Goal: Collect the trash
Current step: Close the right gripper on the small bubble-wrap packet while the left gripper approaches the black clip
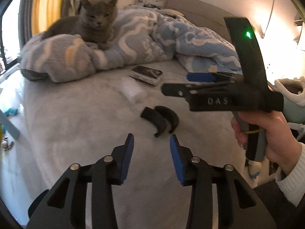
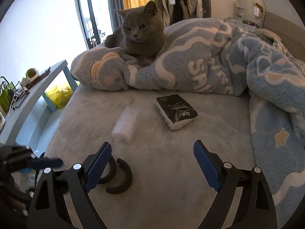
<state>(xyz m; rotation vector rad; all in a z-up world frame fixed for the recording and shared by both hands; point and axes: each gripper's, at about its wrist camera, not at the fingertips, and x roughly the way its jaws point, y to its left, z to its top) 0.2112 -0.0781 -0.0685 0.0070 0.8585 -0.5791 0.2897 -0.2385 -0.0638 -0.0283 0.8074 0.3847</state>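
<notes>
Two black curved pieces (image 1: 160,121) lie side by side on the pale grey bedcover (image 1: 76,118), touching or almost touching each other. In the left wrist view they sit just ahead of the left gripper (image 1: 152,143), slightly right of the gap between its blue pads (image 1: 126,158); the jaws stand partly apart with nothing between them and do not touch the pieces. In the right wrist view the same curved pieces (image 2: 120,179) lie low on the left, and the right gripper's left pad (image 2: 98,166) covers part of one; the right gripper (image 2: 152,148) is spread wide and empty, with bare cover between its pads. Whether that pad touches the piece I cannot tell. Farther up the bed lie a white roll of plastic (image 2: 124,124) and, to its right and apart from it, a black-and-white packet (image 2: 176,111). Beyond them a grey cat (image 2: 139,34) rests on a rumpled blue and white blanket (image 2: 219,63). The left wrist view also shows the right gripper (image 1: 175,84) from the side, held over the bed to the right by a hand (image 1: 266,131) in a white sleeve (image 1: 293,177), a green light (image 1: 248,34) glowing on its upright part.
</notes>
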